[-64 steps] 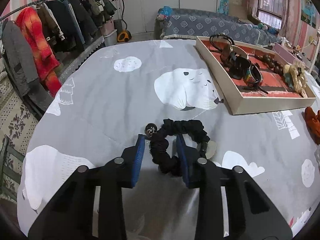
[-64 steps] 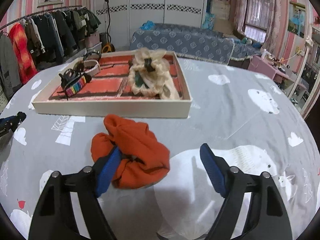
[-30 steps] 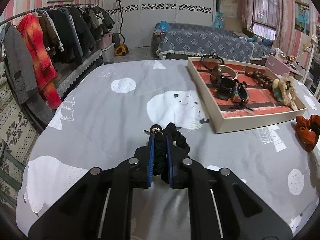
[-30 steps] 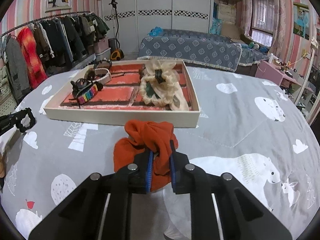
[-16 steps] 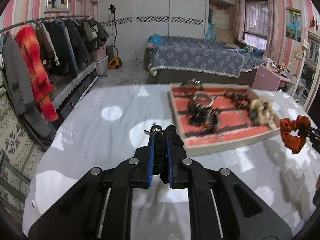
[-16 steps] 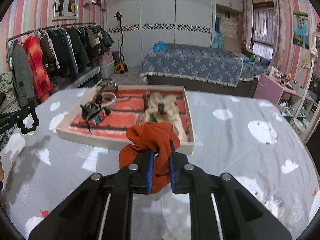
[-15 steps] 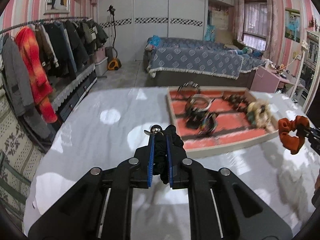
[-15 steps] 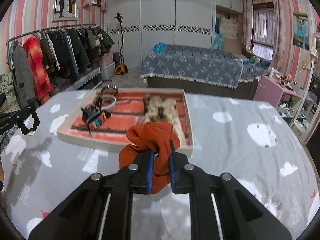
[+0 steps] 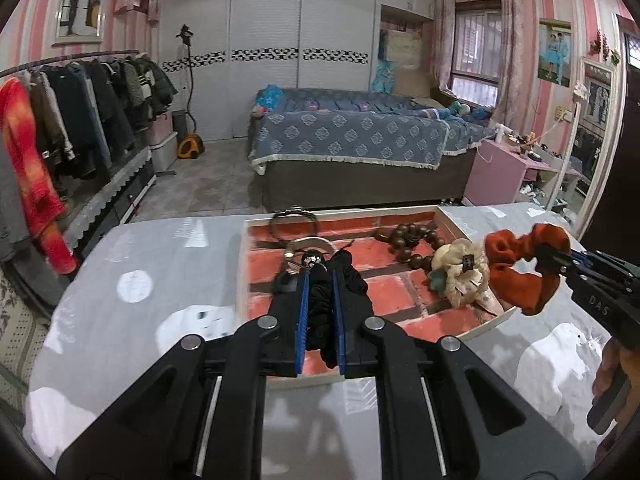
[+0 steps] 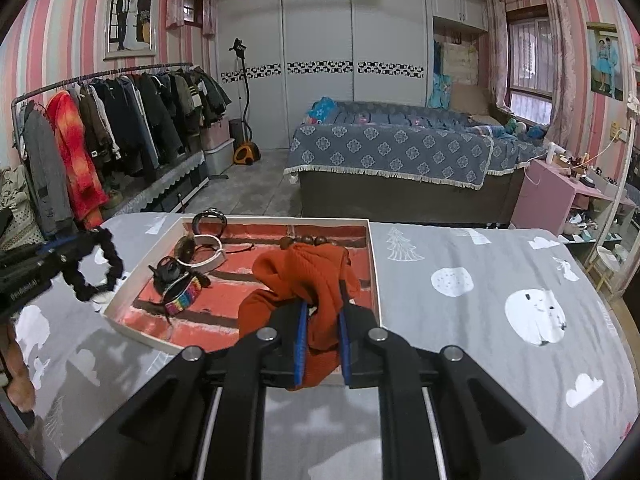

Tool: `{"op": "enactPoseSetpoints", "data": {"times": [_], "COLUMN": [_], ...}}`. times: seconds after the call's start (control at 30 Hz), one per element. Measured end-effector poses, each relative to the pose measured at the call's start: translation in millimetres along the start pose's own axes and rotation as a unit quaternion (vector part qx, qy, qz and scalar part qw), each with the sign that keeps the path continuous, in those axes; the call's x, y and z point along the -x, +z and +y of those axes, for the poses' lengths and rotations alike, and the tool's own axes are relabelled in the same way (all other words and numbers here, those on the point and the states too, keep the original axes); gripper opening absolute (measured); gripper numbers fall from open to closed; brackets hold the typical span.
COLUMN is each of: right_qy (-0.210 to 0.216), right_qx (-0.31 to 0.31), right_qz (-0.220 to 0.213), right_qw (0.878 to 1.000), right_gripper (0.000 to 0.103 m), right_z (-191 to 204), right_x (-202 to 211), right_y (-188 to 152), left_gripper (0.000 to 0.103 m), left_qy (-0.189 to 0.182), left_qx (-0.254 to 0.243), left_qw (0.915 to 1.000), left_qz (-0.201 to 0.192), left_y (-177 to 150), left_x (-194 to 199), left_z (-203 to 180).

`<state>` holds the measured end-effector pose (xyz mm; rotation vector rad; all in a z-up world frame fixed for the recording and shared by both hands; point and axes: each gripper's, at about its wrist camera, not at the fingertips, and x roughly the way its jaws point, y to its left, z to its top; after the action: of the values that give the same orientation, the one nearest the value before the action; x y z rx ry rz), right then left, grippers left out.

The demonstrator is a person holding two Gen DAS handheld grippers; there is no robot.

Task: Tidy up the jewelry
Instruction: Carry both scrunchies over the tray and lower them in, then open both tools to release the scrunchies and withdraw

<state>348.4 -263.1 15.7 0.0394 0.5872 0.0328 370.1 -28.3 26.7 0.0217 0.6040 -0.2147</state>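
My left gripper (image 9: 319, 280) is shut on a black scrunchie (image 9: 320, 304) with a small metal bead, held in the air over the near left part of the tray (image 9: 476, 332). My right gripper (image 10: 321, 312) is shut on an orange scrunchie (image 10: 304, 276), lifted above the tray's (image 10: 374, 264) right side. From the left wrist view the orange scrunchie (image 9: 520, 276) hangs at the right, over the tray's right edge. Seen from the right wrist, the black scrunchie (image 10: 100, 264) hangs at the tray's left corner. The tray has a red brick-pattern floor.
In the tray lie a cream scrunchie (image 9: 460, 276), brown beads (image 9: 408, 236), a rainbow band (image 10: 182, 300), a white bangle (image 10: 210, 254) and black bands. The tray sits on a grey animal-print cloth (image 10: 480, 300). A bed and a clothes rack stand beyond the table.
Both grippers closed on their scrunchies, lifted them off the cloth and carried them toward the tray, which now lies right under both.
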Motion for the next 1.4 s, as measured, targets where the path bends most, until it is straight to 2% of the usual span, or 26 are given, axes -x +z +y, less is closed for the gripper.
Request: {"op": "enactPoseSetpoints", "data": {"times": [0.17, 0.53, 0.9, 1.13, 1.2, 1.33, 1.4], "right_qy": [-0.007, -0.018, -0.019, -0.013, -0.016, -0.023, -0.025], "right_qx": [0.0, 0.004, 0.014, 0.004, 0.003, 0.004, 0.003], "right_qz": [0.005, 0.026, 0.076, 0.076, 0.075, 0.065, 0.059], "right_qw": [1.0, 0.999, 0.997, 0.997, 0.997, 0.998, 0.998], "right_gripper": [0.013, 0.013, 0.013, 0.017, 0.024, 0.046, 0.053], "right_z": [-2, -2, 6, 2, 2, 2, 1], "right_x": [-21, -58, -82, -83, -83, -77, -72], "right_y": [-4, -20, -35, -37, -38, -37, -37], "left_gripper": [0.01, 0.01, 0.01, 0.011, 0.012, 0.015, 0.026], "left_qy": [-0.004, 0.035, 0.044, 0.046, 0.047, 0.043, 0.045], "left_qx": [-0.009, -0.007, 0.001, 0.007, 0.008, 0.011, 0.012], "left_qw": [0.9999, 0.9986, 0.9973, 0.9967, 0.9965, 0.9967, 0.9968], "left_qz": [0.014, 0.039, 0.058, 0.066, 0.069, 0.068, 0.064], "left_y": [-4, -22, -33, -37, -38, -40, -40], "left_x": [-31, -88, -100, -105, -105, -102, -97], "left_z": [-15, -8, 1, 7, 8, 8, 8]}}
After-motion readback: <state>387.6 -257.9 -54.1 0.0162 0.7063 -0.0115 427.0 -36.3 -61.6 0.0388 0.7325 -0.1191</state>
